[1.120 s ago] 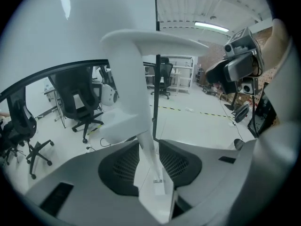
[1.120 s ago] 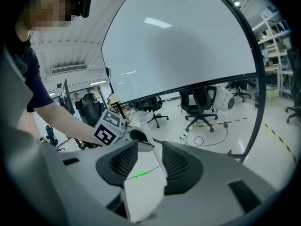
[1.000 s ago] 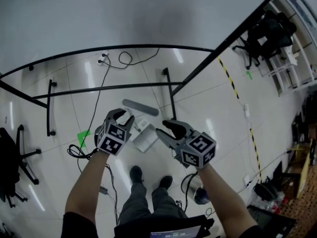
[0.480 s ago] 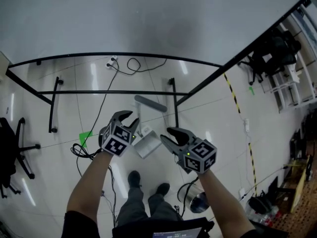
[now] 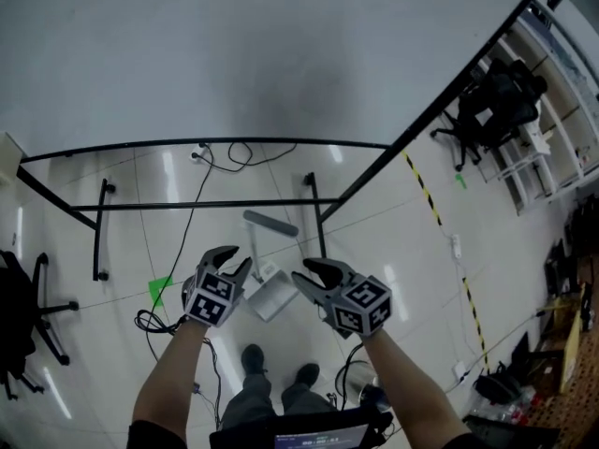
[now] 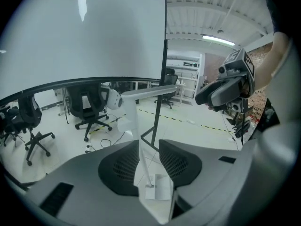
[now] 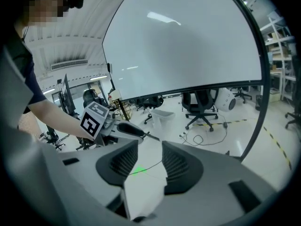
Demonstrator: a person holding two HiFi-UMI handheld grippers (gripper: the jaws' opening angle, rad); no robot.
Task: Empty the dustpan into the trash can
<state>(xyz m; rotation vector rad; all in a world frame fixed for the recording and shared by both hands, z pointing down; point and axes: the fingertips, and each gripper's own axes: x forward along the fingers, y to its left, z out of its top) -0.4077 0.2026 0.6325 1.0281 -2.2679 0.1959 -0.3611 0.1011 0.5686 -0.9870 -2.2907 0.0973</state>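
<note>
Two grippers meet on one thing. The left gripper (image 5: 234,256) (image 6: 149,145) is clenched near the upper left corner of a white boxy plastic dustpan (image 5: 273,295) (image 6: 160,189). Its view shows the pan's white wall filling the bottom of the gap between the jaws. The dustpan's thin white pole (image 6: 134,130) rises between the pads, nearer the left one, to a flat grey crossbar (image 5: 271,223) (image 6: 146,93). The right gripper (image 5: 301,271) (image 7: 150,147) is clamped on the pan's right side, with a white panel of the dustpan (image 7: 141,187) sitting between its ribbed pads. Held this way, the dustpan hangs in the air between the two grippers, in front of the person and above the person's dark shoes (image 5: 253,355).

Below is a glossy white tiled floor (image 5: 393,251) with a green tape mark (image 5: 159,288) and black cables (image 5: 234,157). Ahead stands a large white panel (image 5: 281,54) in a black metal frame (image 5: 206,143). A yellow-and-black striped line (image 5: 426,199) runs off to the right, and black office chairs (image 5: 491,101) stand well apart beyond it.
</note>
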